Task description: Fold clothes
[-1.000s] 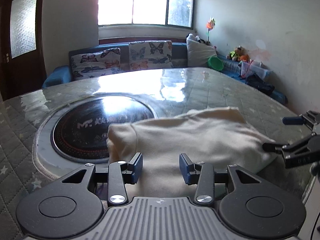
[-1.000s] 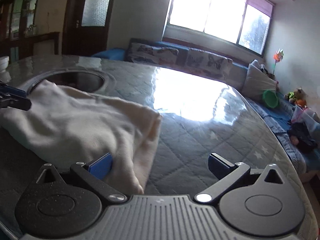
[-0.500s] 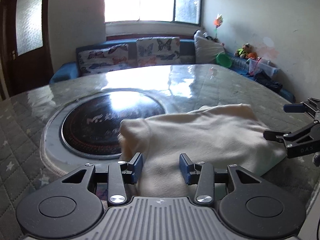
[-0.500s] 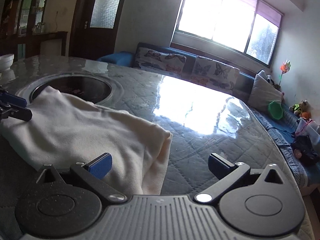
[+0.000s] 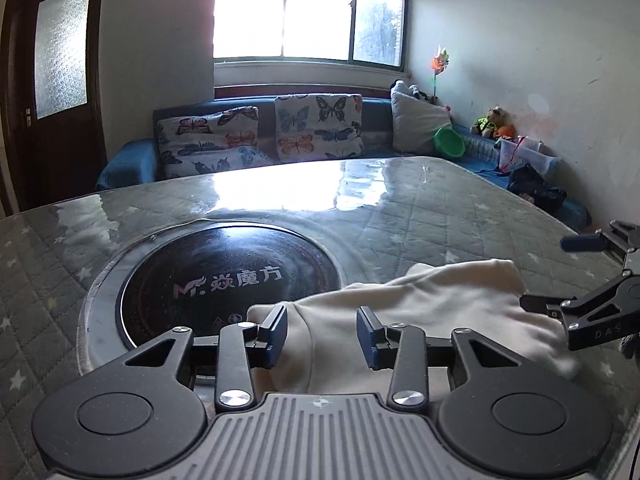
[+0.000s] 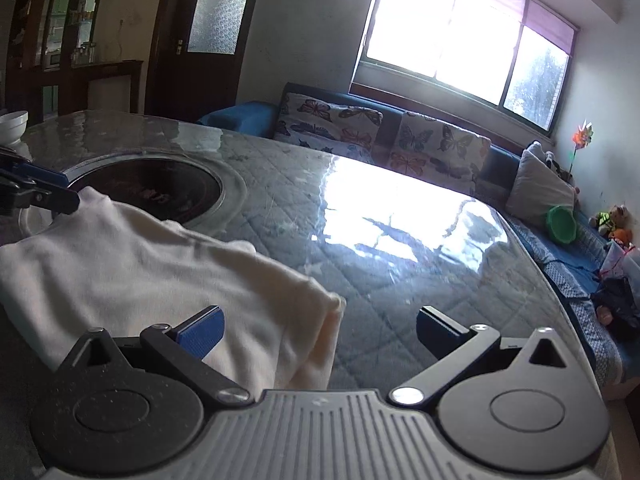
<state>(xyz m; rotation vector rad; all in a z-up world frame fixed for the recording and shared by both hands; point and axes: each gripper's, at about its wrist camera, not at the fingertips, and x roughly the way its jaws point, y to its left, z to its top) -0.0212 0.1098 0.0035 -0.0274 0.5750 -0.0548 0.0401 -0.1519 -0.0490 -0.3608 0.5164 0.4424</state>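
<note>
One wide counter [image 5: 440, 208] under a quilted, star-printed grey cover and a glossy clear sheet carries everything here, and set into it is one round black glass cooktop [image 5: 228, 280] with a pale logo, ringed in grey. On the counter lies one cream-white soft knit garment [image 5: 420, 312], a flattened bundle with doubled edges at its ends; its long axis runs from the cooktop's near rim, which one end overlaps, off toward the right, roughly across the line between the two tools. There are two tools. The left hand-held gripper [image 5: 322, 330] sits low right over the garment's cooktop end, the cloth straight ahead of it and beneath it, its dark blue pads parted with fabric showing in the gap but not pinched. The right hand-held gripper [image 6: 320, 326] is at the opposite end, spread wide; its left blue pad lies over the cloth while the right one stands over bare counter, so the garment's folded corner sits just inside its span, and it grips nothing. Each tool is nearest its own end. Whether the bundle needs another fold or already lies finished, the pictures cannot settle.
</note>
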